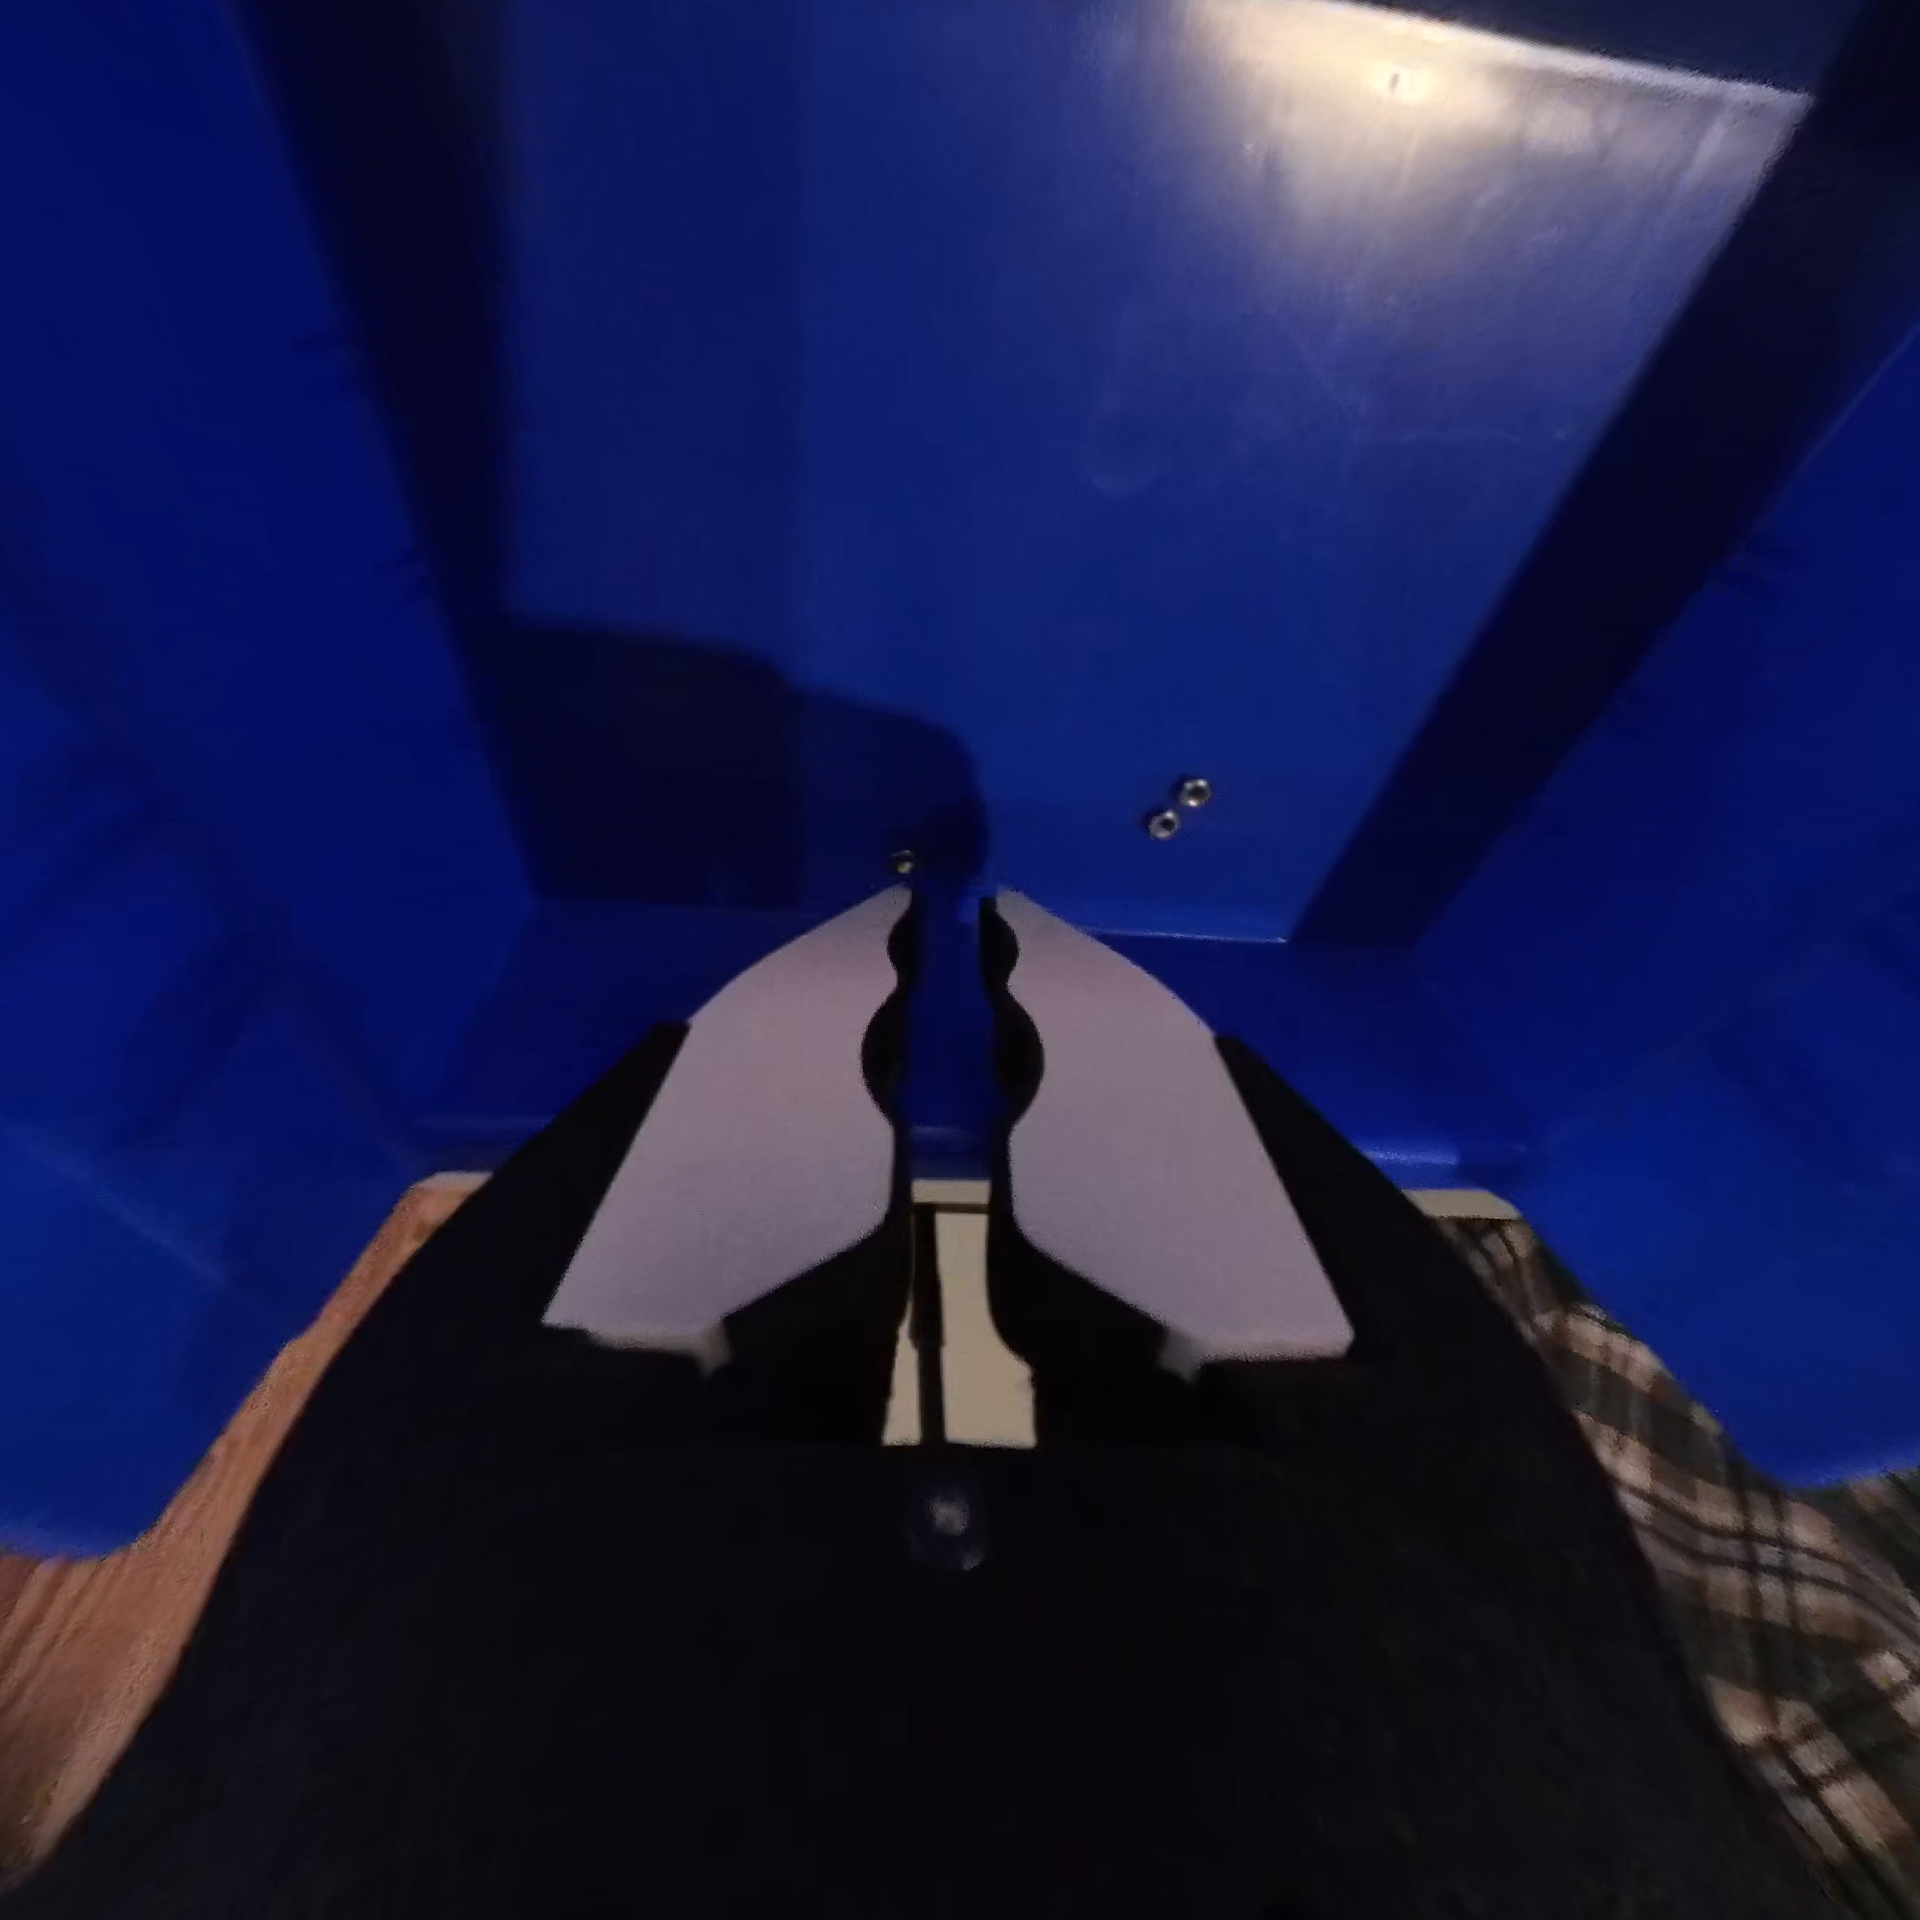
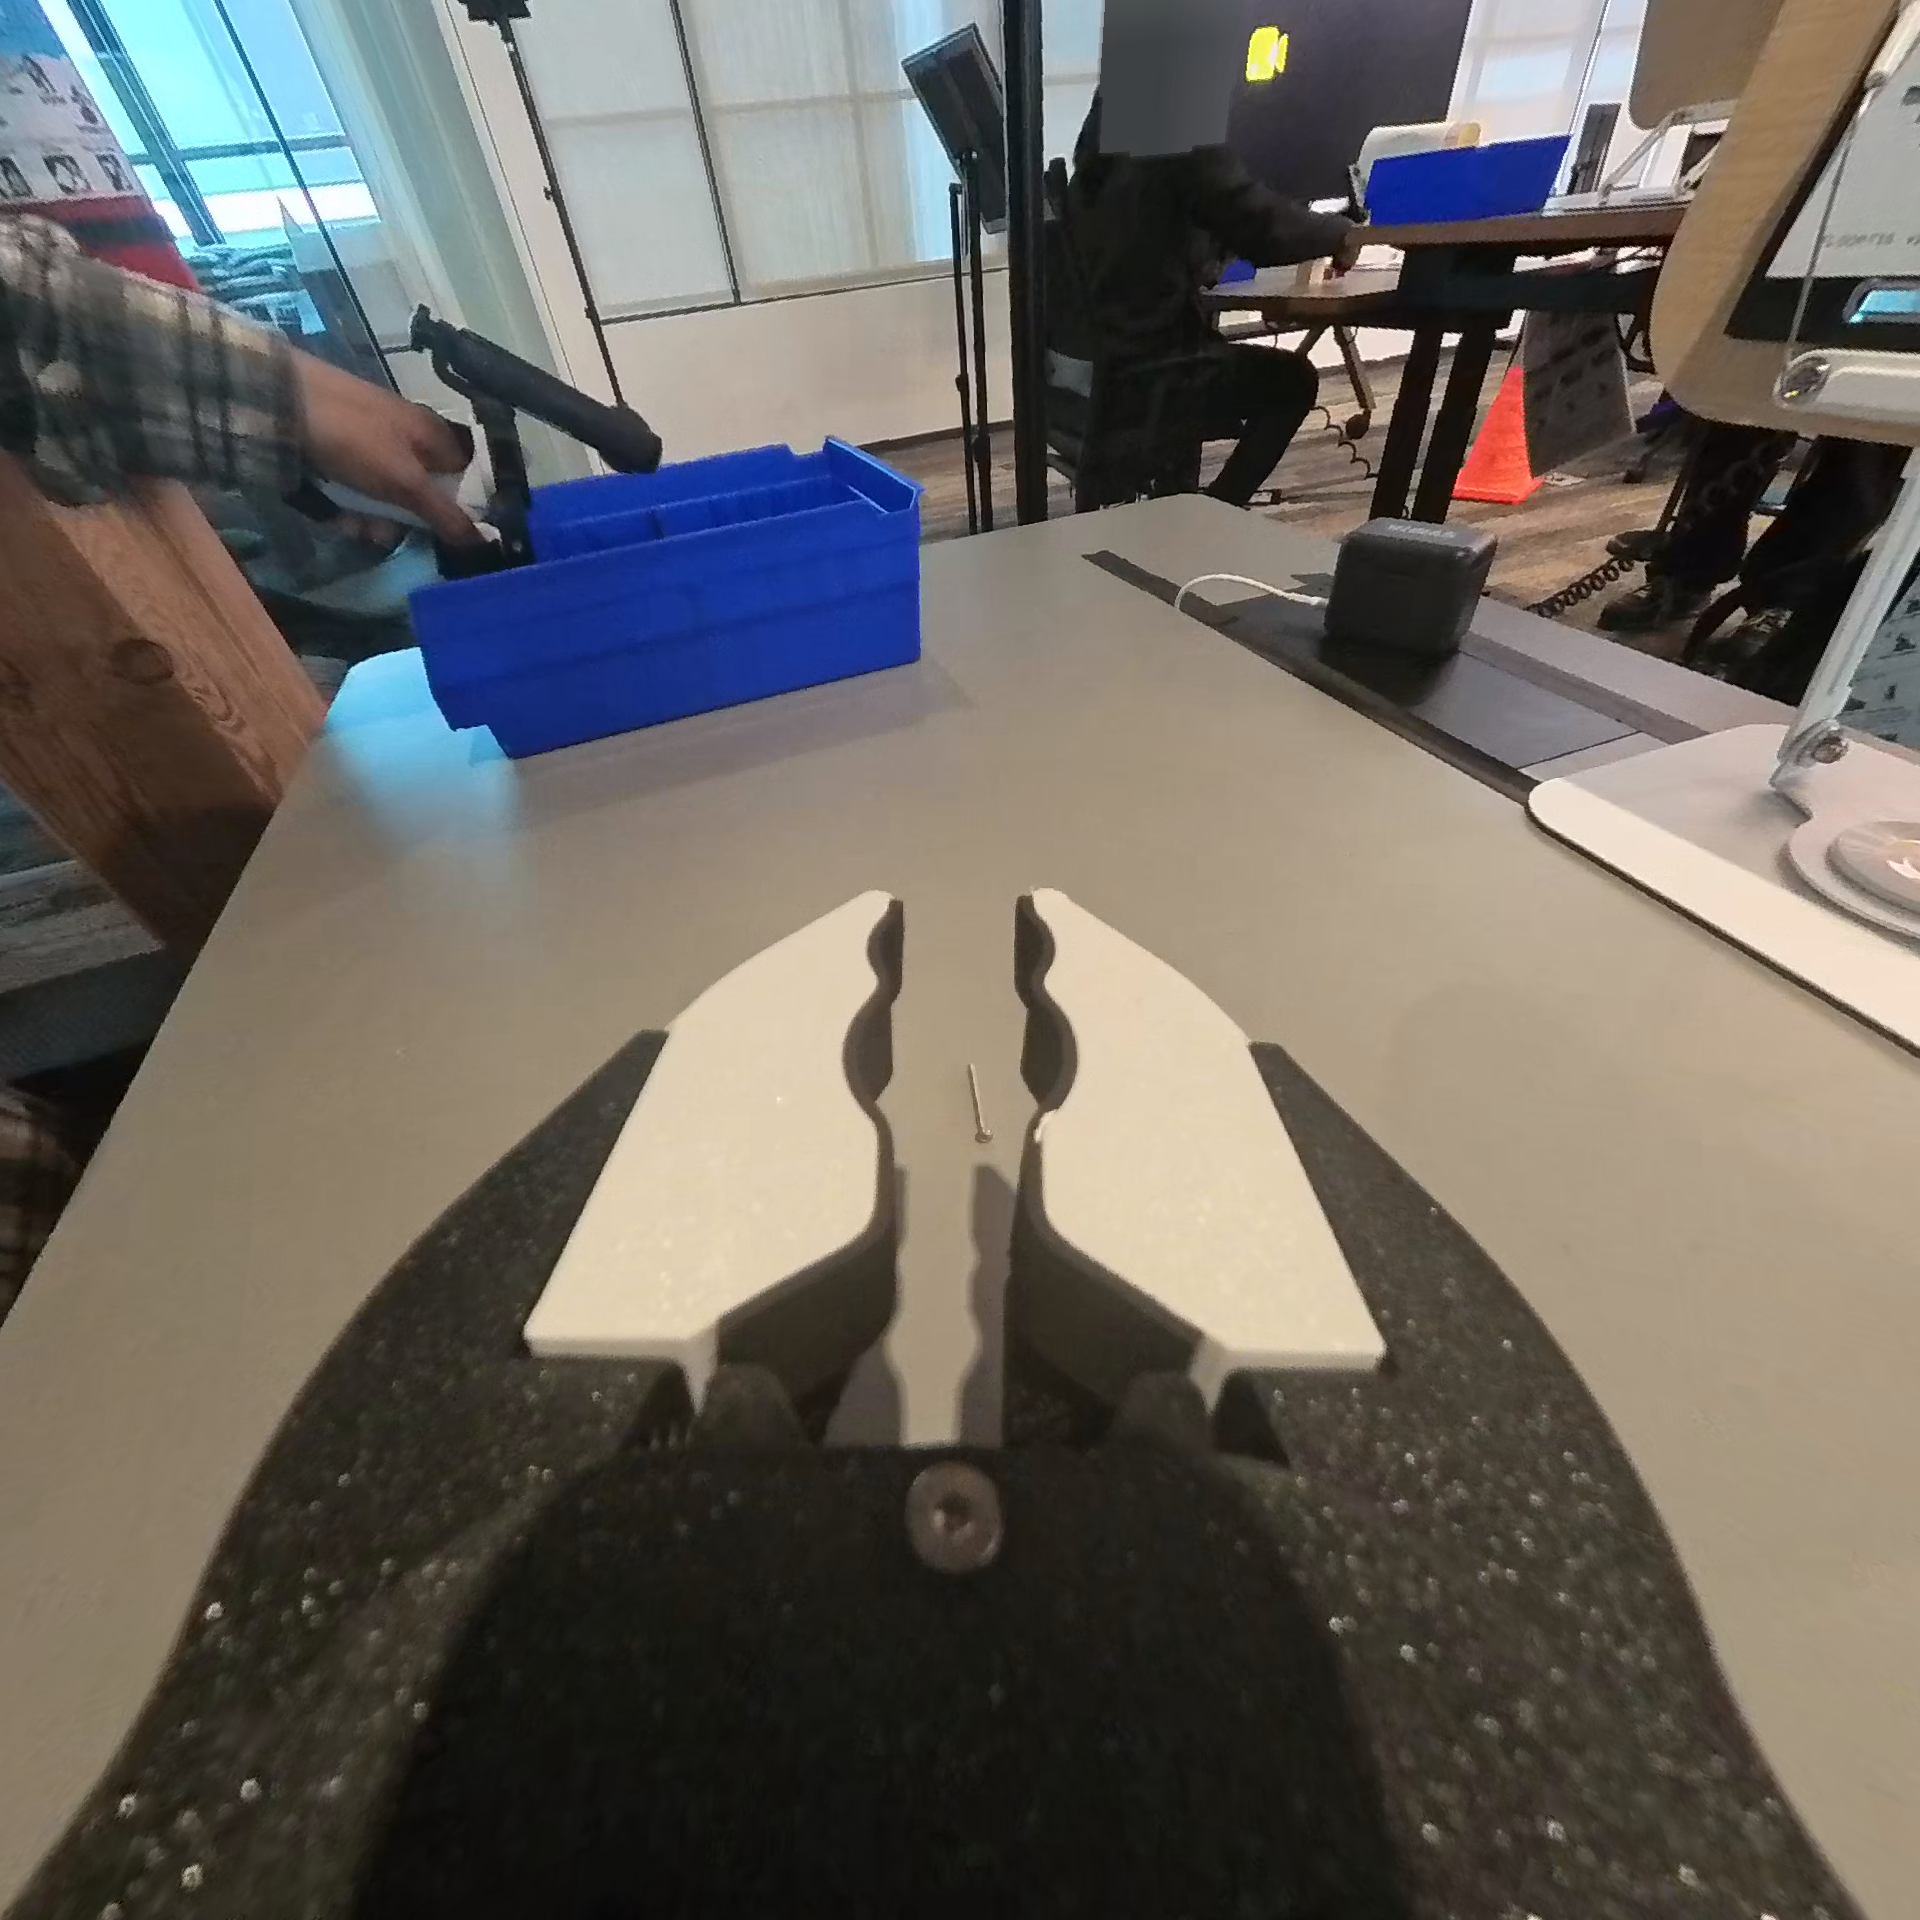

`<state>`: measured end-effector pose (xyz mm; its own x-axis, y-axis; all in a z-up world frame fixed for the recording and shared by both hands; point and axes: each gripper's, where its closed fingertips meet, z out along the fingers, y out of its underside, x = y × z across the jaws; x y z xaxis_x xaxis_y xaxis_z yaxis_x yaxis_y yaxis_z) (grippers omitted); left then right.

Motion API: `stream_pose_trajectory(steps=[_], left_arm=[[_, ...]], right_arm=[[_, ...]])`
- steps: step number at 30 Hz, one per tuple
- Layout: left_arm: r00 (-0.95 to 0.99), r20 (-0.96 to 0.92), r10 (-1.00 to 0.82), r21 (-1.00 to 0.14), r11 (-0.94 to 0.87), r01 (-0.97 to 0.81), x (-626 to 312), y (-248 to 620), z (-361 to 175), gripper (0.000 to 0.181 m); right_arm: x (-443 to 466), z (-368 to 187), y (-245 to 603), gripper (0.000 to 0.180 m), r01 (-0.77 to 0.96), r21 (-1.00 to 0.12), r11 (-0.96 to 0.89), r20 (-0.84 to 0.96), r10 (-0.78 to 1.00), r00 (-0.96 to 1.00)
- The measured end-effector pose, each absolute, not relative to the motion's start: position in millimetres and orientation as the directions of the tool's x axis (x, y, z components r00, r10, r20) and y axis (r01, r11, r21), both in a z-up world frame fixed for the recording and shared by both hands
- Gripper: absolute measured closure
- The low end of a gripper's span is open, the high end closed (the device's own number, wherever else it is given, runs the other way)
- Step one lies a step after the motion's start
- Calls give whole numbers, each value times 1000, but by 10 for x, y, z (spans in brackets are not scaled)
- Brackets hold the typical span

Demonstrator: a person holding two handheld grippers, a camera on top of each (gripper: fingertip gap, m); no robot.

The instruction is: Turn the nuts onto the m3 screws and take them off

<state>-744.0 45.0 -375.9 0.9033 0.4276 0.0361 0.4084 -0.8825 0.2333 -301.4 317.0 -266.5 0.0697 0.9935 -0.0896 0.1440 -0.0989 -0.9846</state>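
Item 1. Left gripper, white-faced fingers on a black body, reaching down into a deep blue plastic parts bin. Fingers narrowly spread, pinching nothing. One small silver hex nut lies on the bin floor just beyond the left fingertip, at the edge of the gripper's shadow; two more nuts lie side by side near it, off to the right.

Item 2. Right gripper, same pattern, held low over the grey tabletop. Fingers spread, empty. One thin silver m3 screw lies flat on the tabletop between them, well back from the tips, nearer the right finger, head toward the camera.

Item 3. Risks, as judged. The nearest nut sits off the finger centreline; closing now would likely miss it or flick it across the smooth floor. Shadow dims that corner. The screw lies flat and slender; a pinch may roll it or lift it crooked, spoiling thread alignment.
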Motion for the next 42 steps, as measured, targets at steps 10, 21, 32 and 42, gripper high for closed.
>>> stream_pose_trajectory(steps=[10, 21, 32, 42], left_arm=[[860, 130, 493, 158, -867, 473, -7389, 536, -3729, 173], [906, 20, 424, 162, -895, 415, -7492, 474, -3755, 159], [935, -35, 352, 255, -902, 349, -7458, 458, -3805, 165], [936, -43, 350, 366, -866, 341, -7485, 421, -3845, 166]], right_arm=[[-3018, -2659, 3163, 159, 138, -985, -104, -95, 993, 68], [-3020, -2661, 3164, 159, 135, -985, -106, -97, 993, 69], [-3016, -2644, 3157, 160, 132, -986, -98, -89, 994, 68], [-3011, -2634, 3153, 160, 131, -987, -94, -85, 994, 67]])
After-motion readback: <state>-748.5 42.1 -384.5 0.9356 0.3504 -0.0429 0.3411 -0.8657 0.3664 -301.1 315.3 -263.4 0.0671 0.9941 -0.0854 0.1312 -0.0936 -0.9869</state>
